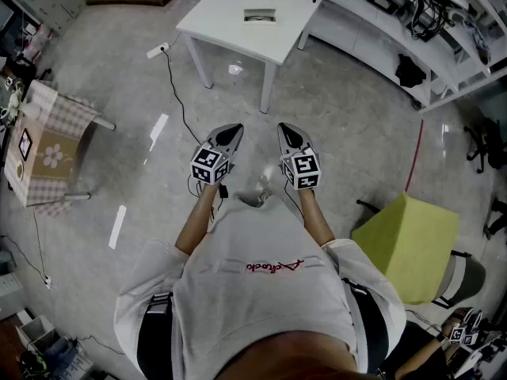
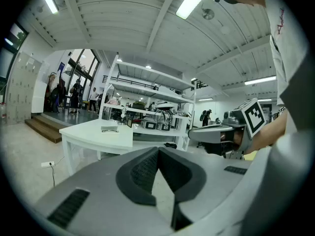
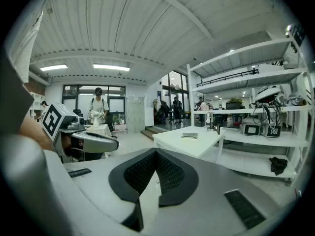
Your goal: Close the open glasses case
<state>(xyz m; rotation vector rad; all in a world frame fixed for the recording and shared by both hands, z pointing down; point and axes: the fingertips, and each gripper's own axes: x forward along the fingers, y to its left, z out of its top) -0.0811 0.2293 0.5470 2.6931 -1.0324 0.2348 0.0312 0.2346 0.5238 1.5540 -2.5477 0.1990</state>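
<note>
left gripper (image 1: 228, 137) and right gripper (image 1: 290, 137): both clenched empty, tips together, held side by side before the person. glasses case (image 1: 259, 15) lies on white table (image 1: 222, 18), well apart from both.

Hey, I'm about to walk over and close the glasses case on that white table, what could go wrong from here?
1. A cable trails across the floor between you and the table; you could catch a foot on it.
2. The glasses case lies loose on the tabletop, so pushing its lid may just slide it. The left gripper and right gripper are both shut and empty; probably steady it with one.
</note>
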